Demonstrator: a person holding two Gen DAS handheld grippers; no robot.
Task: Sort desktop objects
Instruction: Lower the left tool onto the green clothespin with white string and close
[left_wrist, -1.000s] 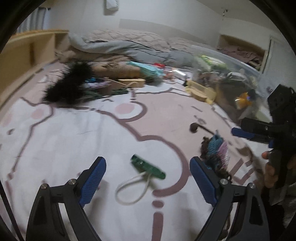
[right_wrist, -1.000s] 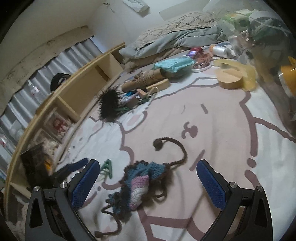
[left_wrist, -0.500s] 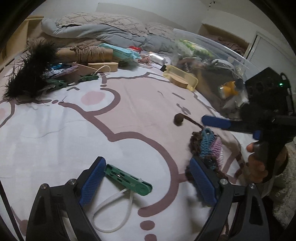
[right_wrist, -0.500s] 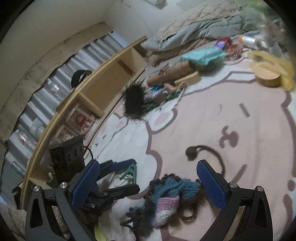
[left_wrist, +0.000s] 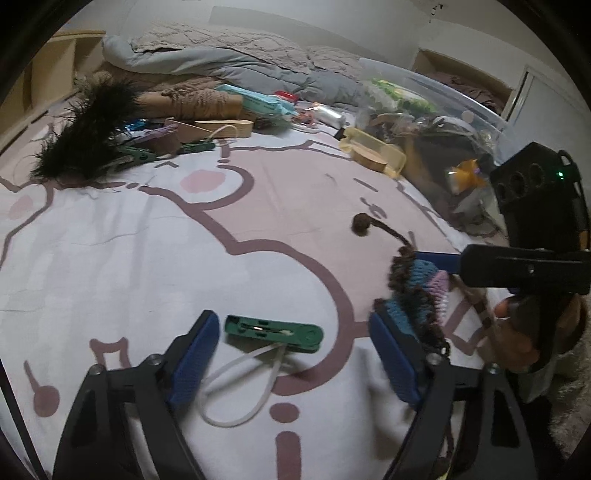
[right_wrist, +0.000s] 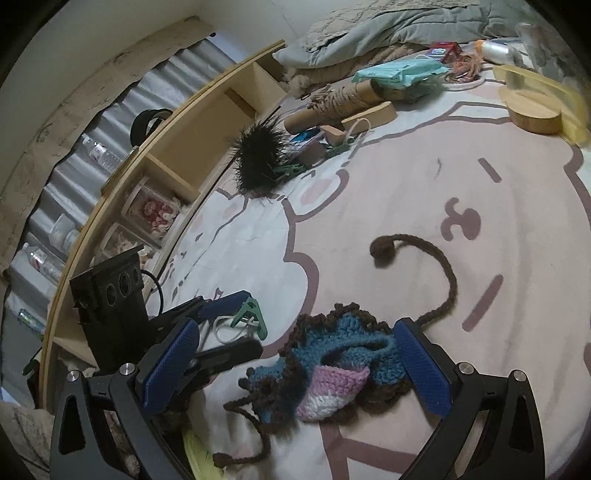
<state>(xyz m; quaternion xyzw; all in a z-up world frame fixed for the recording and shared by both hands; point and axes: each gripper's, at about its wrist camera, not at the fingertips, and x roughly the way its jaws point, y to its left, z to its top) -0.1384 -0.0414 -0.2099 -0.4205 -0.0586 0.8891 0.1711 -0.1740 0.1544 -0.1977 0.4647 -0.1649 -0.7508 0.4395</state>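
A green clip with a white cord loop lies on the pink-patterned sheet. My left gripper straddles it. Its jaws are closing and neither pad presses on the clip. In the right wrist view the left gripper shows at lower left around the clip. A blue, pink and brown crocheted piece with a long brown cord lies between the wide jaws of my right gripper, and its right pad is against the yarn's edge. The crocheted piece sits just right of the left gripper.
A black feathery tuft, a twine-wrapped cardboard tube, wooden pieces and more green clips lie at the back left. A yellow box and a full clear plastic bin stand at the right. Bedding lies behind, a wooden shelf at the left.
My left gripper has come up to the green clip, which now lies between narrower jaws. My right gripper has dropped closer over the crocheted piece.
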